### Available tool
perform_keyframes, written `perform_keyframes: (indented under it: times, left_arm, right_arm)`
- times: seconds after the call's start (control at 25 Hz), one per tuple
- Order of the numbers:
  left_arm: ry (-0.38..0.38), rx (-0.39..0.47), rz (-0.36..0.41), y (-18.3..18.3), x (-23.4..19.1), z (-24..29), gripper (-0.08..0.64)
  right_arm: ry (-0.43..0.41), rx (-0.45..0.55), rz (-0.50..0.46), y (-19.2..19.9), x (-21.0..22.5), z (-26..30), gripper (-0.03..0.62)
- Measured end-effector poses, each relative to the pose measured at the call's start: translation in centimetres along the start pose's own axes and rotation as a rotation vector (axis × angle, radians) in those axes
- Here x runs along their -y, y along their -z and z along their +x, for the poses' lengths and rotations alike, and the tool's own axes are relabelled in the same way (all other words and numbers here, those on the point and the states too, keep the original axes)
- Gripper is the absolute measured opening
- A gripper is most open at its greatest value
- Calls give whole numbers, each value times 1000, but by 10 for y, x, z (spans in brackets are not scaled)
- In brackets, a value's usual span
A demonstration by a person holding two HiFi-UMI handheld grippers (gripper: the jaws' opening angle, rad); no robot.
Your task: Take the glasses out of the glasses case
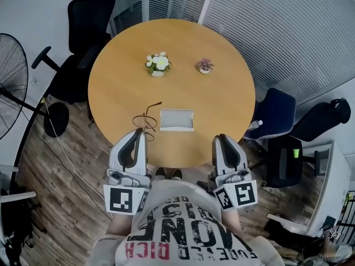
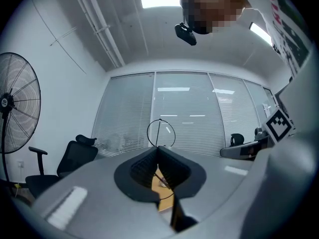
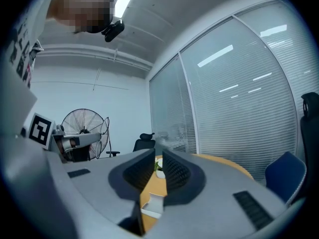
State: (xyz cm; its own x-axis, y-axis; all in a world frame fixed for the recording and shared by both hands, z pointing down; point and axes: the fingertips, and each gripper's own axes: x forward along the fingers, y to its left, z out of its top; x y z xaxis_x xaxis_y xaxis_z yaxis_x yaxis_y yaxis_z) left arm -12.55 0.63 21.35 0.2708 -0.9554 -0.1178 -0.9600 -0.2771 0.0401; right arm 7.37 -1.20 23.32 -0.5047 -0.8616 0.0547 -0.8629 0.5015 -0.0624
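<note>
A white glasses case (image 1: 177, 120) lies open near the front edge of the round wooden table (image 1: 222, 93). Thin wire-framed glasses (image 1: 145, 119) stick up just left of the case, one temple raised. My left gripper (image 1: 141, 132) is shut on them. In the left gripper view a thin wire runs between the closed jaws (image 2: 158, 158) and a round lens rim (image 2: 158, 136) stands above them. My right gripper (image 1: 221, 138) hovers at the table edge, right of the case. Its jaws (image 3: 157, 158) stand slightly apart with nothing between them, and the case (image 3: 155, 203) shows below them.
Two small flower pots (image 1: 158, 64) (image 1: 204, 66) stand on the far half of the table. Black office chairs (image 1: 83, 54) and a standing fan (image 1: 11, 82) are at the left. A blue chair (image 1: 275, 112) is at the right, and glass walls with blinds are behind.
</note>
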Motion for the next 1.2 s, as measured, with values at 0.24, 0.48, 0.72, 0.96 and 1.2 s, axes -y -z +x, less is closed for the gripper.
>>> perform_keyframes:
  times: [0.24, 0.48, 0.72, 0.96, 1.2]
  left_arm:
    - [-1, -10, -2, 4, 5, 3, 17]
    - [3, -8, 1, 2, 5, 6, 17]
    - [13, -28, -7, 7, 4, 11, 17]
    - [13, -27, -3, 8, -1, 14, 17]
    - [12, -52, -18, 13, 0, 18, 17]
  right_arm:
    - [-6, -1, 3, 3, 4, 0, 57]
    - [-3, -3, 2, 3, 6, 2, 56]
    - [-9, -8, -19, 4, 4, 7, 51]
    - [-17, -12, -18, 5, 2, 15, 44]
    - [-22, -13, -18, 6, 4, 20, 44]
